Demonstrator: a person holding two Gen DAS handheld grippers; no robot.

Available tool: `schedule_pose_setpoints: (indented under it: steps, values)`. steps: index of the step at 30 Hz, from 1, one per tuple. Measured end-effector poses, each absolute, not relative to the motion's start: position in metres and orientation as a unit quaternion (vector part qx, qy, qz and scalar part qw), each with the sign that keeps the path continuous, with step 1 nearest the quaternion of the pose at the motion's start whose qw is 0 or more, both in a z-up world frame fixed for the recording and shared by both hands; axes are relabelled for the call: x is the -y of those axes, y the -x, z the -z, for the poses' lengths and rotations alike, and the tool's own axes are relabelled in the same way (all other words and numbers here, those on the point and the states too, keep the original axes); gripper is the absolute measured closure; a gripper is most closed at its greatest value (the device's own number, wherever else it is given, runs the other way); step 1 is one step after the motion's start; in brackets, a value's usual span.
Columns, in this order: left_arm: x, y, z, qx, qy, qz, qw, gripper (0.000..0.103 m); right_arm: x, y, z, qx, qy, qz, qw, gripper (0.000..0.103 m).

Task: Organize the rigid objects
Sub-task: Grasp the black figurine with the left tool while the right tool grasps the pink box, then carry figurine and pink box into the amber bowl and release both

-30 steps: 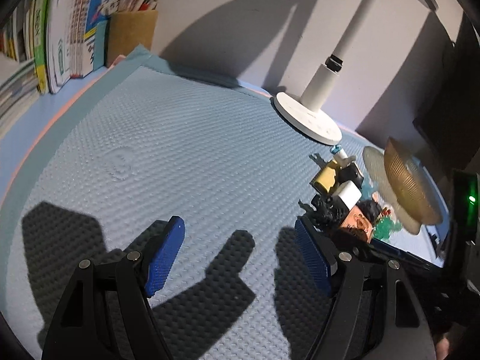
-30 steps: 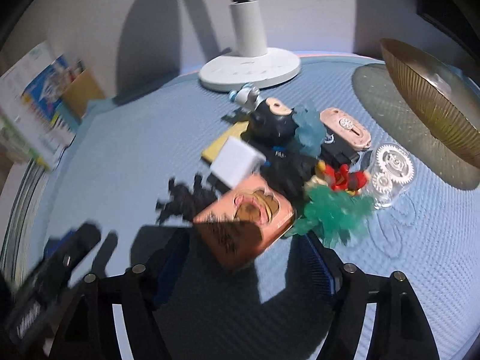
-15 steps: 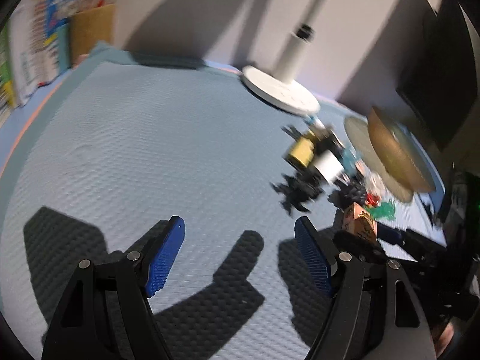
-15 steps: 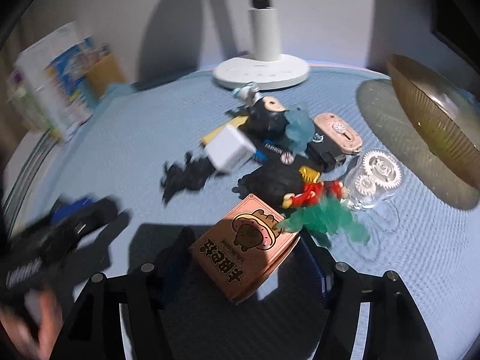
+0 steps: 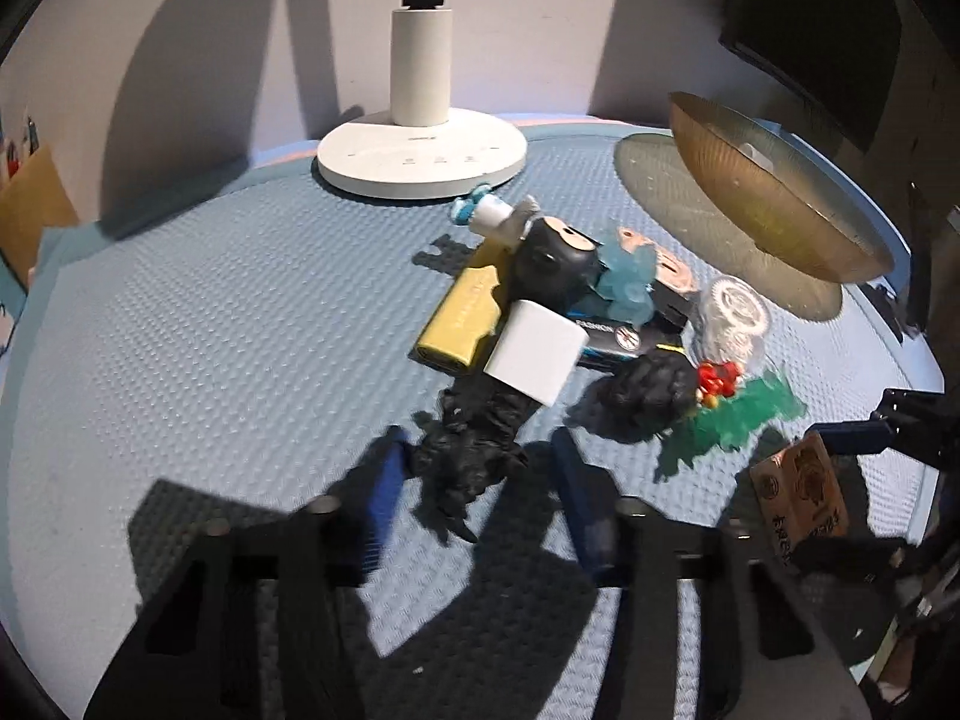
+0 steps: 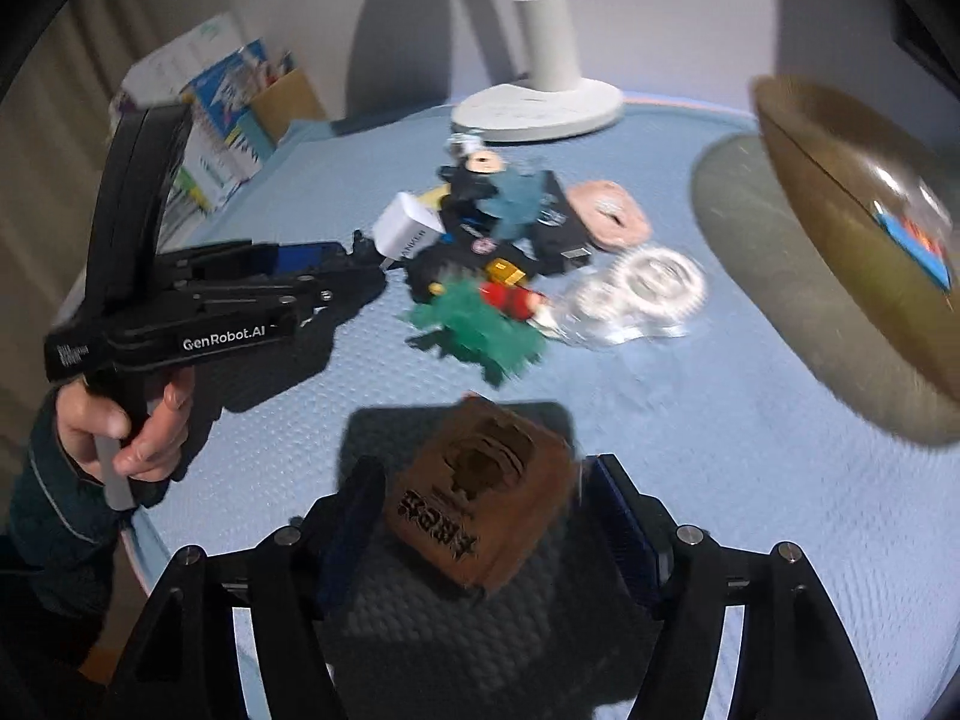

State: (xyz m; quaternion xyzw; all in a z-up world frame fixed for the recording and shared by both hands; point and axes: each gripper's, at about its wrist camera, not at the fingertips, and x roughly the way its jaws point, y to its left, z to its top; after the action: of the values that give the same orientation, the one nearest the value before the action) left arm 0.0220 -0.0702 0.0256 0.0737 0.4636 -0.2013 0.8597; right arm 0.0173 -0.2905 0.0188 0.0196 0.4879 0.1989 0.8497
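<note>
A pile of small objects lies mid-mat: a white charger block (image 5: 536,355), a yellow case (image 5: 465,315), a green spiky figure (image 5: 735,414), clear gears (image 5: 735,315) and a black spiky figure (image 5: 468,450). My left gripper (image 5: 477,480) is open with its fingers on either side of the black spiky figure. My right gripper (image 6: 480,507) is shut on an orange printed box (image 6: 480,495) and holds it above the mat. The box also shows in the left wrist view (image 5: 801,495). In the right wrist view the left gripper (image 6: 336,267) points at the pile.
A white lamp base (image 5: 422,159) stands behind the pile. A ribbed amber bowl (image 5: 774,198) sits at the right, with something blue inside (image 6: 915,240). Books and a cardboard holder (image 6: 234,102) line the far left. The blue mat (image 5: 210,312) covers the table.
My left gripper swung right and moved in around the black spiky figure. My right gripper lifted the orange box up and back from the pile.
</note>
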Motion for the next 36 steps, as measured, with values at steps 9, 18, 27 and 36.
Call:
schedule_pose_setpoints:
  steps: [9, 18, 27, 36]
  values:
    - [0.040, 0.014, -0.031, -0.468, -0.013, 0.188, 0.863, 0.068, 0.281, 0.009, -0.018, -0.488, -0.027, -0.186, 0.852, 0.030]
    - [0.034, 0.031, -0.037, -0.459, 0.002, 0.172, 0.872, 0.068, 0.220, 0.000, -0.010, -0.466, 0.060, -0.110, 0.876, 0.050]
    - [0.048, 0.046, -0.069, -0.427, 0.005, 0.192, 0.884, 0.068, 0.273, 0.025, -0.047, -0.425, -0.019, -0.116, 0.898, 0.063]
    - [0.138, 0.021, -0.177, -0.328, -0.021, 0.271, 0.905, 0.068, 0.401, 0.041, -0.162, -0.327, -0.046, 0.051, 0.943, 0.063]
